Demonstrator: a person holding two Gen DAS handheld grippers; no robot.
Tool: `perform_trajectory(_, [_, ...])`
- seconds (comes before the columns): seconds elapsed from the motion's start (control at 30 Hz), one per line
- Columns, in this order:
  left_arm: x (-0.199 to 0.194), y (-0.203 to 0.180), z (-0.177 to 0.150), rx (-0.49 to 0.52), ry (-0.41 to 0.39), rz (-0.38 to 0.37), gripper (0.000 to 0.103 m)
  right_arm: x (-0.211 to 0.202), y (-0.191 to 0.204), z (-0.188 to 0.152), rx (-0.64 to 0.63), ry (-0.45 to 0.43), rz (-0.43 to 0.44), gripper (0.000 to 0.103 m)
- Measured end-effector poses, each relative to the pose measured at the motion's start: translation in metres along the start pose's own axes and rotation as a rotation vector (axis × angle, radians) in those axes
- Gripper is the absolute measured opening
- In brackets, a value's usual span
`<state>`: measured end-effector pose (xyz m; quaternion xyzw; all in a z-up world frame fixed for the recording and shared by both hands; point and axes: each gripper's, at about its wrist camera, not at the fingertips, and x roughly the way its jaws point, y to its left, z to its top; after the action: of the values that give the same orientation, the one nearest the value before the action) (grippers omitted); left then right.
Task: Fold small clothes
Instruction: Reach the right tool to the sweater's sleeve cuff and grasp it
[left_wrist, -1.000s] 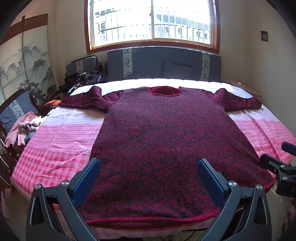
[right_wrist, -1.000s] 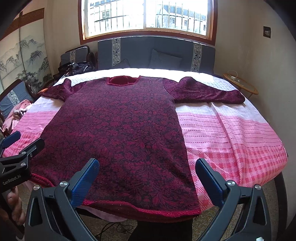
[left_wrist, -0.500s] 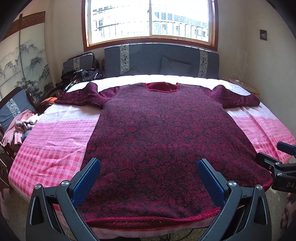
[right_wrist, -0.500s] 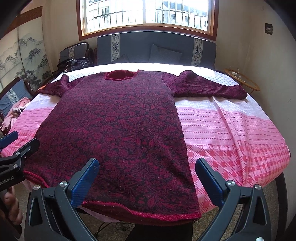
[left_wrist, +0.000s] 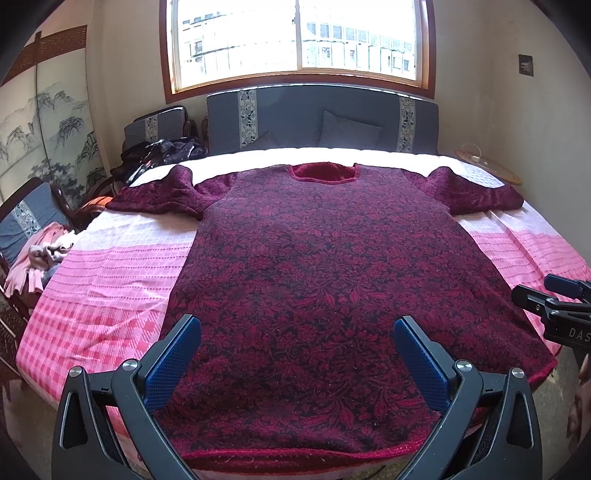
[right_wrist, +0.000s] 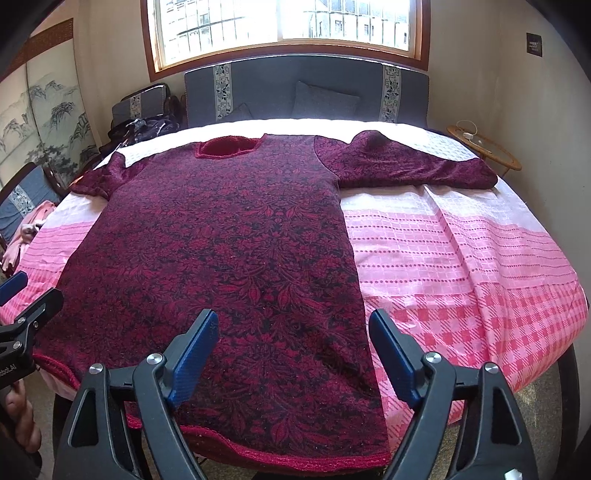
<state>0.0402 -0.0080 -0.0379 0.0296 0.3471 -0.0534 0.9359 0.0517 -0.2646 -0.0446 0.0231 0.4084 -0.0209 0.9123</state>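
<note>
A dark red floral-patterned top lies flat on the pink bed, neck toward the headboard, both sleeves spread out. Its hem hangs at the near bed edge. My left gripper is open and empty, hovering above the hem's middle. My right gripper is open and empty, over the top near its lower right part. The right gripper also shows at the right edge of the left wrist view; the left one shows at the left edge of the right wrist view.
A grey headboard with pillows stands at the far end under a window. A chair with dark clothes and another with pink clothes stand at the left. A round side table is at the far right.
Both grippers have moved forward and a little lower toward the hem. The right gripper's jaws have narrowed somewhat but remain open. The top has not moved.
</note>
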Motion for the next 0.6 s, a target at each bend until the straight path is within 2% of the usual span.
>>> perform_trajectory(0.27, [0.016, 0.018, 0.007, -0.074, -0.025, 0.024, 0.103, 0.021, -0.027, 0.030, 0.000, -0.011, -0.040, 0.076])
perform_trajectory(0.37, [0.022, 0.026, 0.009, -0.124, -0.046, 0.015, 0.103, 0.034, -0.044, 0.046, 0.009, -0.009, -0.021, 0.074])
perform_trajectory(0.47, [0.032, 0.034, 0.011, -0.182, -0.061, 0.011, 0.103, 0.052, -0.080, 0.067, 0.086, 0.004, 0.099, 0.069])
perform_trajectory(0.6, [0.054, 0.044, 0.013, -0.236, -0.026, -0.009, 0.103, 0.084, -0.160, 0.093, 0.295, -0.027, 0.260, 0.067])
